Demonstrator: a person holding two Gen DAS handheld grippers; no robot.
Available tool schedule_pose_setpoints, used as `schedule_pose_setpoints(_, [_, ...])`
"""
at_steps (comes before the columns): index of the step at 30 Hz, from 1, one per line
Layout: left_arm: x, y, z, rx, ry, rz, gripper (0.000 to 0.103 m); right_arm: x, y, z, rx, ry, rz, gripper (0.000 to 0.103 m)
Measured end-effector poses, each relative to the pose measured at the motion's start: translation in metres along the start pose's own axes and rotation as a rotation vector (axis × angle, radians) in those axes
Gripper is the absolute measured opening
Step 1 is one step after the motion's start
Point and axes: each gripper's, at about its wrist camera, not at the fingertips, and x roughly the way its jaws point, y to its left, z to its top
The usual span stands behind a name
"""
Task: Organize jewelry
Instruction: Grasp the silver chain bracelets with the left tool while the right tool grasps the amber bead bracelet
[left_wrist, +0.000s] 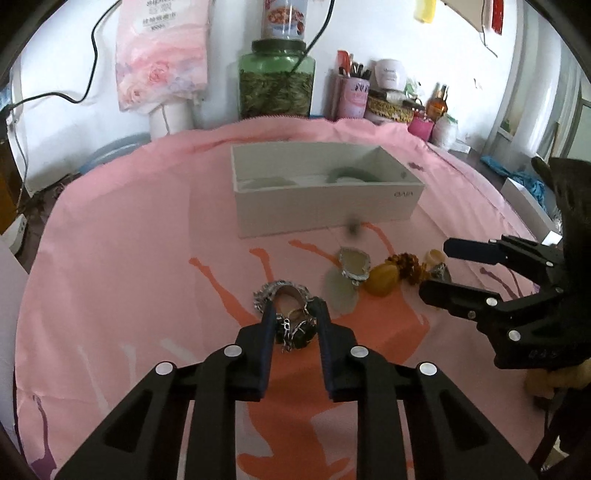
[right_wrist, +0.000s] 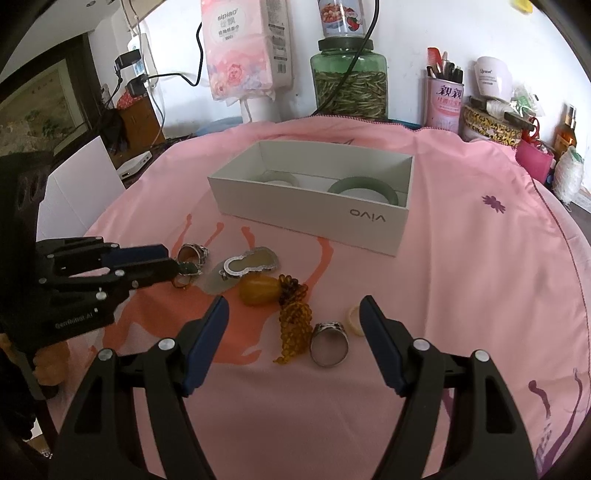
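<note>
L gripper (left_wrist: 294, 317) fingers close on a small ornate silver ring (left_wrist: 291, 326) on the pink cloth (left_wrist: 129, 258) near the white box (left_wrist: 325, 206); R gripper (right_wrist: 293, 314) spread wide, empty; ring likely light, rigid, slippery w/ snaggy filigree, so pinch across band.

A lived-in home room, table set against a white wall.
A pink printed cloth (right_wrist: 461, 258) covers it; along the far edge stand a tissue pack (right_wrist: 245, 48), a green jar (right_wrist: 349, 79) and cosmetics pots (right_wrist: 493, 75).
</note>
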Motion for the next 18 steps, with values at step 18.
schedule_pose_setpoints(18, [0.006,0.008,-0.002,-0.038,0.035,0.025,0.051,0.001,0.003,-0.001,-0.012,0.009,0.001,0.070])
